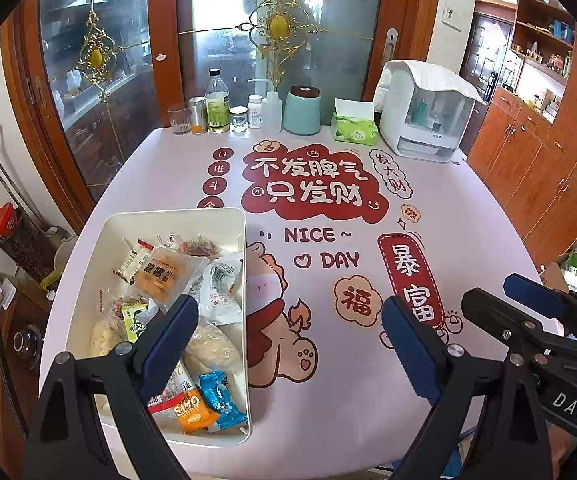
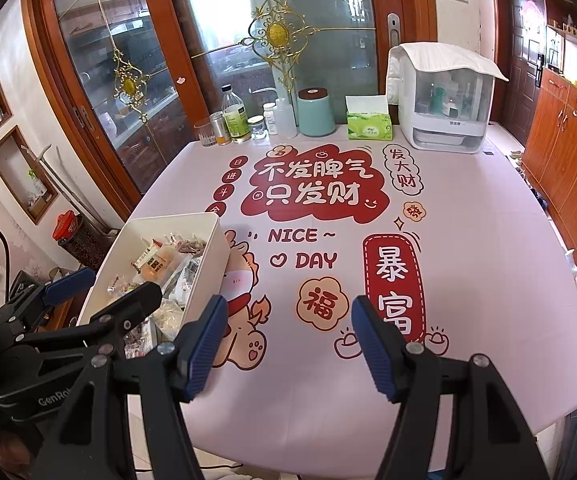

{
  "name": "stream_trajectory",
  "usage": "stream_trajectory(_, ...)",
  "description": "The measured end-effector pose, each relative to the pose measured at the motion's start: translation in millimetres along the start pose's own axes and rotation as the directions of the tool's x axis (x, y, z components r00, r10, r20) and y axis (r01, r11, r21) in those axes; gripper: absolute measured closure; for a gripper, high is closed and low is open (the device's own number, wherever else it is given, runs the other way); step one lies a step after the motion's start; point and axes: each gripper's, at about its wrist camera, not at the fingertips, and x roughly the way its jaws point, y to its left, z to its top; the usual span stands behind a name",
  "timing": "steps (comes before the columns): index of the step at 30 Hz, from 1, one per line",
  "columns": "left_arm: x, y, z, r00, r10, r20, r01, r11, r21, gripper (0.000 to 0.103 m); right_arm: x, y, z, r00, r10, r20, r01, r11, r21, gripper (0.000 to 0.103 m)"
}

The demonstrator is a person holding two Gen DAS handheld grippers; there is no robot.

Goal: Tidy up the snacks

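Nearest, the left gripper (image 1: 288,336) hangs above the desk (image 1: 348,412), tilted down, its blue-padded jaws spread wide with nothing between them. Its left finger overlaps a white bin (image 1: 244,264) heaped with wrapped snacks (image 1: 160,276), including an orange packet (image 1: 192,412) and a blue one (image 1: 220,396) at the bin's near end. Just to its right the right gripper (image 2: 288,340) also hangs with jaws parted and empty, over a pink desk cover printed with red cartoon lettering (image 2: 312,184). Well beyond both grippers, along the desk's far edge, stand bottles (image 1: 217,102), a teal canister (image 1: 302,110), a green tissue pack (image 1: 354,128) and a white storage box (image 1: 424,120).
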Motion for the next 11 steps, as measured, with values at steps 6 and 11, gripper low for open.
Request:
stream_trajectory(6,0.8,0.7,1.4,1.0,0.001,-0.001,-0.001,1.0,-0.001,0.01,0.6,5.0,-1.2,1.0,0.0,-0.001,0.0,1.0,0.0,0.038)
stream_trajectory(11,2.0,1.2,2.4,1.0,0.0,-0.005,0.0,1.0,-0.002,0.01,0.7,3.7,-0.8,1.0,0.001,-0.003,-0.001,1.0,0.001,0.038)
